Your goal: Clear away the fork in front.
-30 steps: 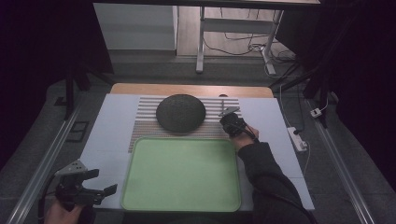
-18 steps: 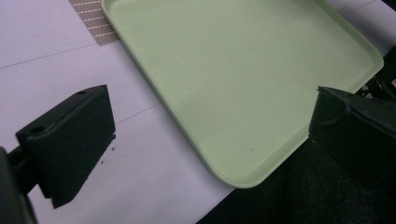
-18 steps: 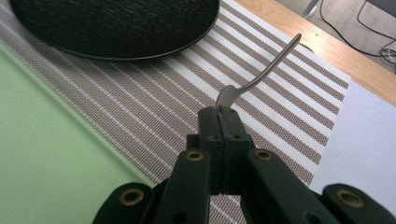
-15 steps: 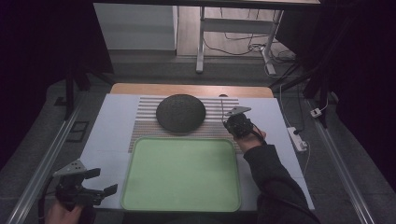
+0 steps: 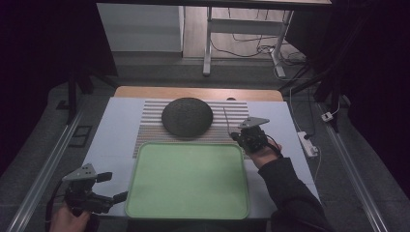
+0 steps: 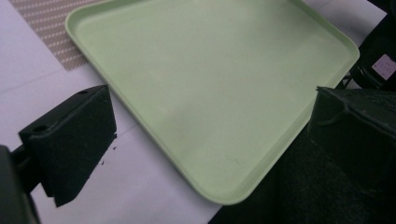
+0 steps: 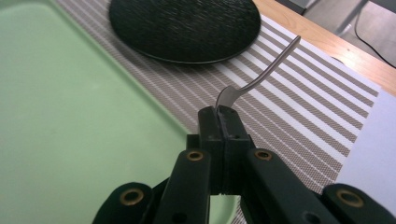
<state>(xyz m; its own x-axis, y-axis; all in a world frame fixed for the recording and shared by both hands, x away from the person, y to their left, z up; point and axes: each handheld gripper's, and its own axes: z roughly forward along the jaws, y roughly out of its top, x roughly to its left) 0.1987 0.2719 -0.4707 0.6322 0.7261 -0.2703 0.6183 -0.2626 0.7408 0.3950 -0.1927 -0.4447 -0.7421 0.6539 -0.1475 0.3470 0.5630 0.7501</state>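
The right claw has drawn back toward the person over the last second, from beside the dark plate to the far right corner of the green tray, and it now sits lower on the striped mat. Its jaws are clenched flat on the broad end of a thin metal utensil. The handle is a slim, polished strip that curves up and away from the claw and hangs over the mat, ending near the plate's rim. Which kind of utensil it is cannot be told, as the head is hidden between the jaws.

The left claw has barely shifted. It hovers at the near left corner of the tray, released, with its two blocky black foam-faced jaws spread wide and nothing between them.

The tray is a pale green rounded rectangle, smooth and matte, with a low raised lip. Its far edge overlaps the mat, a woven placemat with fine beige and white stripes. The plate on the mat is round, black and rough-textured, with a shallow dome. All of this lies on a white sheet covering the bench, whose bare wood shows along the far edge.
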